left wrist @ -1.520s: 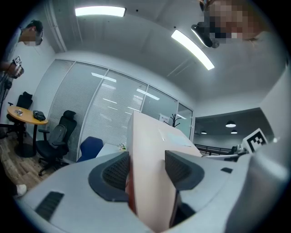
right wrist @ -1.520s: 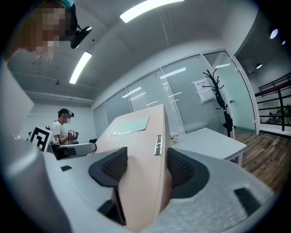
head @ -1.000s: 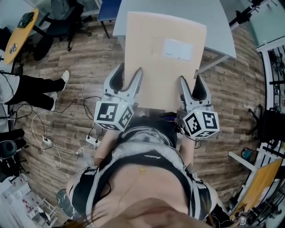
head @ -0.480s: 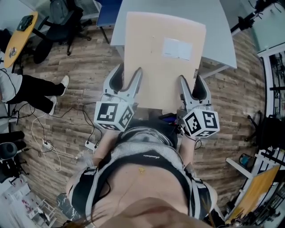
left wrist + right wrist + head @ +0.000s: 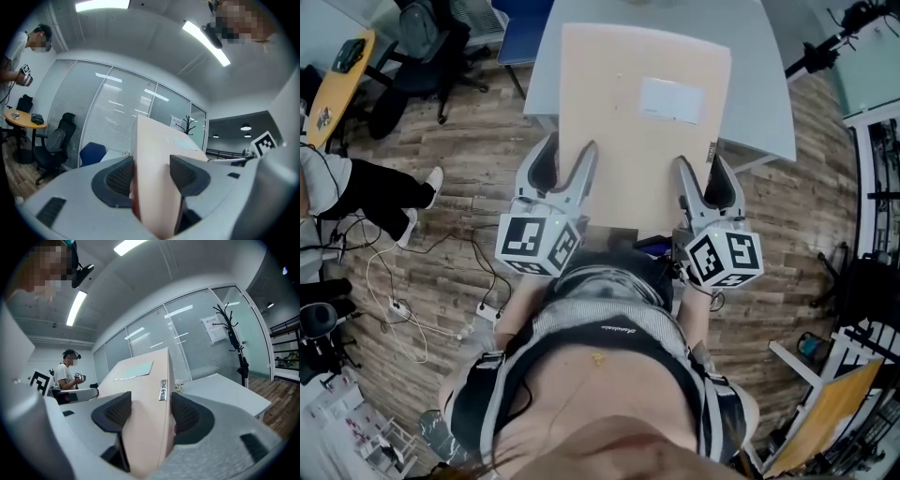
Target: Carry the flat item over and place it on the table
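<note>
Two grippers are held side by side in front of the person's torso (image 5: 600, 375). The left gripper (image 5: 571, 155) is clenched on the near left edge of a flat tan board (image 5: 628, 141), and the right gripper (image 5: 700, 169) is clenched on its near right edge. In the left gripper view, both jaw pads press the board (image 5: 157, 197), one on each face; the right gripper view shows the same grasp on the board (image 5: 145, 427), with a small metal tag (image 5: 163, 389) on the edge just beyond the jaws. A pale rectangular label (image 5: 672, 100) lies on the board's upper face. The board's far part overlaps a grey table (image 5: 764, 89), while its near part is over the wood-plank floor (image 5: 469, 150); contact with the table cannot be determined. Farther left are cables (image 5: 403, 300), a second person's legs (image 5: 366, 192) and an office chair (image 5: 422, 47).
</note>
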A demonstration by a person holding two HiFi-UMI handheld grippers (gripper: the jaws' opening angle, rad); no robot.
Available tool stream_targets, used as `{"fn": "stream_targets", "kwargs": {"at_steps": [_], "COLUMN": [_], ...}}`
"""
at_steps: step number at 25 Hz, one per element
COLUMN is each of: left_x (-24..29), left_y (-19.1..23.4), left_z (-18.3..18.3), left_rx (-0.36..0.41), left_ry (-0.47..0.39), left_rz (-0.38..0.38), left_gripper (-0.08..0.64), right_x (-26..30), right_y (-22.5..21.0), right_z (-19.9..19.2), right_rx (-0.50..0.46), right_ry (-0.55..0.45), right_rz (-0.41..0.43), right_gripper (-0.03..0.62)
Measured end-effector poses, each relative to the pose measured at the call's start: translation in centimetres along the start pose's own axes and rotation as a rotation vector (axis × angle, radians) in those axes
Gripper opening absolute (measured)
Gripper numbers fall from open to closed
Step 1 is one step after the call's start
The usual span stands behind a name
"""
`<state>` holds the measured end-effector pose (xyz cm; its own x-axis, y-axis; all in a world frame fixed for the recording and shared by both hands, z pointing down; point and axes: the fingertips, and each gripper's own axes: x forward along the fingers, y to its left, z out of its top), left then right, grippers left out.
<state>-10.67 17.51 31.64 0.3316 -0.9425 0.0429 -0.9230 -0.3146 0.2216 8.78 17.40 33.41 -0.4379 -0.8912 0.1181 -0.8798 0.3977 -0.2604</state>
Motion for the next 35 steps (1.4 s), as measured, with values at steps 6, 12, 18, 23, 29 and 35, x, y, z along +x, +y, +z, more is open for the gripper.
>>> {"fn": "stream_targets", "kwargs": {"at_steps": [6, 12, 18, 23, 29, 35], "left_x": [3.0, 6.2, 9.1, 10.6, 12.0, 13.5], "left_y": [0.4, 0.1, -0.2, 0.4, 0.7, 1.0], "left_z": [0.6, 1.0, 0.7, 0.6, 0.1, -0.5], "left_rx": [0.001, 0.004, -0.004, -0.009, -0.017, -0.021], "left_ry": [-0.012, -0.023, -0.031, -0.038, -0.025, 0.003], "left_rz": [0.028, 0.059, 0.094, 0.132, 0.136, 0.120], "left_gripper": [0.238, 0.238, 0.238, 0.236, 0.236, 0.236], "right_x": [3.0, 5.7, 8.0, 10.1, 11.2, 11.9], "right_y": [-1.8, -4.3, -6.7, -7.6, -8.5, -9.4], "right_z": [1.3, 2.5, 3.2, 3.6, 3.4, 3.0], "right_rx": [-0.002, -0.005, -0.016, -0.027, -0.023, -0.010], "right_ry": [-0.001, 0.000, 0.011, 0.019, 0.032, 0.044], "right_rz": [0.032, 0.060, 0.090, 0.124, 0.119, 0.084], "right_gripper": [0.272, 0.272, 0.272, 0.268, 0.265, 0.265]}}
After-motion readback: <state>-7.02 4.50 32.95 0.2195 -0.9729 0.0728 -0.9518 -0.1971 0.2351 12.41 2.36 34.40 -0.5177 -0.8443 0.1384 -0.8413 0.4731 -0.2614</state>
